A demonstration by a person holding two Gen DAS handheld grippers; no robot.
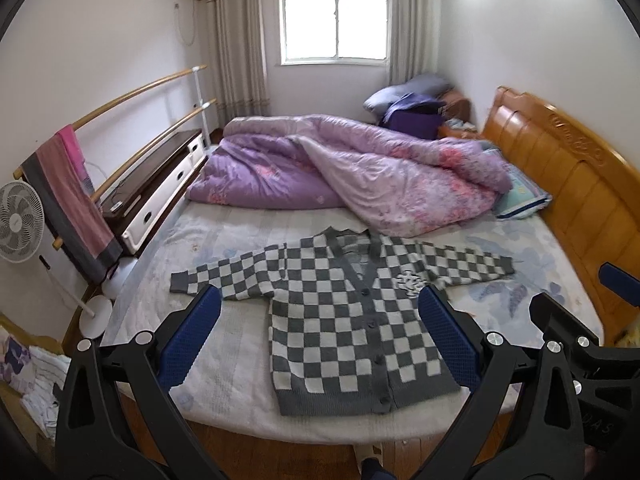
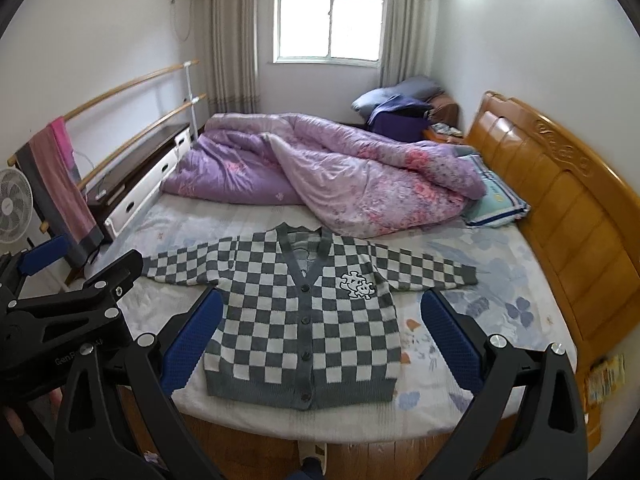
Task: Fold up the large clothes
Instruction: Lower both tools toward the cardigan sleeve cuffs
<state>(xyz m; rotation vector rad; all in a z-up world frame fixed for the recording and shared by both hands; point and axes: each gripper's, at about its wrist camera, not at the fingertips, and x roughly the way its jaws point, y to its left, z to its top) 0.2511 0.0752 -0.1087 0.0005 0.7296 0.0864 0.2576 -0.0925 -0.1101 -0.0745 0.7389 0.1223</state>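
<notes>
Left wrist view: both grippers, left [image 1: 320, 312] and right [image 2: 322, 312], hang spread and empty above the flat checkered cardigan [image 1: 352, 320], so I would pinch each sleeve cuff squarely.

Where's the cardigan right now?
The cardigan lies flat, sleeves spread, on the near edge of the bed, just in front of the purple quilt.
</notes>
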